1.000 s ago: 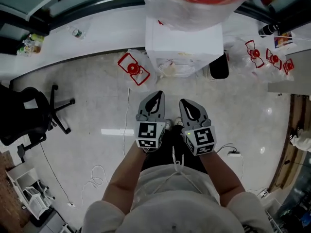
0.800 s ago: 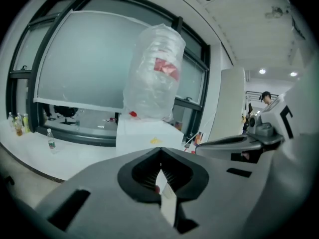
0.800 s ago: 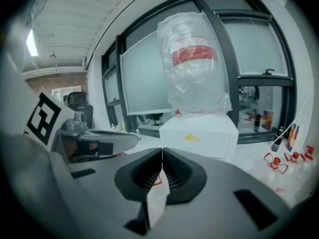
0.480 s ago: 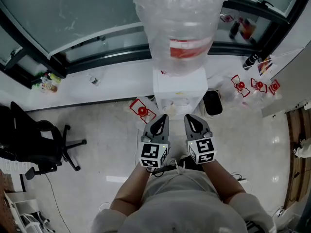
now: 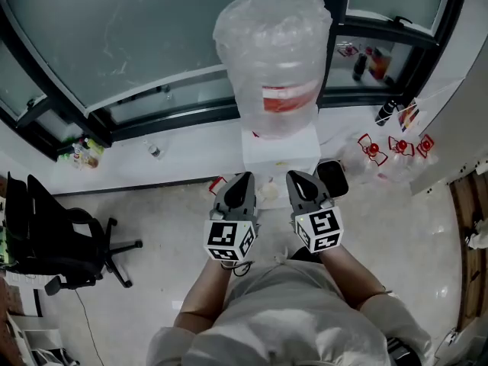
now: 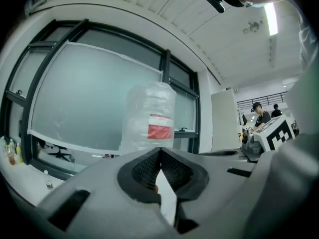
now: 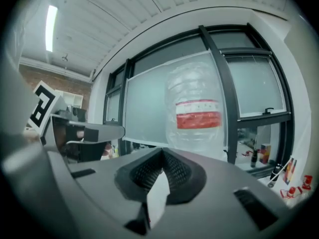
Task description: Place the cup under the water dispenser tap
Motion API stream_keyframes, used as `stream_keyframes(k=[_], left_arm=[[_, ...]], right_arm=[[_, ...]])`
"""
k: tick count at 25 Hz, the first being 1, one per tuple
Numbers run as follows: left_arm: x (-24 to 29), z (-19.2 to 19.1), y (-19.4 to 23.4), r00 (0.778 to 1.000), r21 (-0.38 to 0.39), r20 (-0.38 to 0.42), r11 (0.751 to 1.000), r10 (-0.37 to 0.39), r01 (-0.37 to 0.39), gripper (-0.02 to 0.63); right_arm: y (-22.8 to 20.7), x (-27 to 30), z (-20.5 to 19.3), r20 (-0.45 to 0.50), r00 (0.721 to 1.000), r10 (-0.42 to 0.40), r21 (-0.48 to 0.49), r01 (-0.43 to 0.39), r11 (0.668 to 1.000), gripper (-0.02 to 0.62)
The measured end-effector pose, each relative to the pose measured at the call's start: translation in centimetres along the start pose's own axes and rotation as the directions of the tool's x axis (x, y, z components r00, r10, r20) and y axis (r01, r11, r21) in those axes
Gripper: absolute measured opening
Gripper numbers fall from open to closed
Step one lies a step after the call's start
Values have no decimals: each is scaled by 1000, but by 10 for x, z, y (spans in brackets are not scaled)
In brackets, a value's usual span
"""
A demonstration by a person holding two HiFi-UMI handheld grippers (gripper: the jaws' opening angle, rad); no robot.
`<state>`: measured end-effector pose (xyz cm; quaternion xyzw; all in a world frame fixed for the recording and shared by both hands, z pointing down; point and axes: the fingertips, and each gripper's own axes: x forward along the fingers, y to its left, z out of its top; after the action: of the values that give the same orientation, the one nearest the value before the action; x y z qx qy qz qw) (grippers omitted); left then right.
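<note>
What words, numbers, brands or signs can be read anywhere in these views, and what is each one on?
No text here is readable.
Red label on the water bottle: print too blurred to read.
Square markers on the two cubes: black-and-white patterns, no letters or numbers.
Small bottles on the window sill: labels too small to read.

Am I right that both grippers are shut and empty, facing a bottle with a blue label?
Not quite: the label on the bottle is red, not blue, as the right gripper view shows. The left gripper and right gripper are shut and empty.
</note>
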<state>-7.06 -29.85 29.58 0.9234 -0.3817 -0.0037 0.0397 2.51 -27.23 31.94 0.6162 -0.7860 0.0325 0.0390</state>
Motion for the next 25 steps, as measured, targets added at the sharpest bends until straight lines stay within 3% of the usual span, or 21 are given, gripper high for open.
stream_keyframes(k=[9,17,22,25], left_arm=[[6,36,2,998,27,61,1000,0,-2,20],[6,33,2,998,94,53,995,23,-27,20],[6,29,-1,998,72,53,997,23,-26,20],[5,28,1,997,121,61,991,52,-59,20]], right_arm=[[-2,6,32,37,999,-6,-39,7,999,28],[0,8,25,16,1000,-3,-32,3,999,28],[3,4,26,21,1000,-1,-52,2,999,28],[3,2,24,21,1000,-13,-55,14,998,28]])
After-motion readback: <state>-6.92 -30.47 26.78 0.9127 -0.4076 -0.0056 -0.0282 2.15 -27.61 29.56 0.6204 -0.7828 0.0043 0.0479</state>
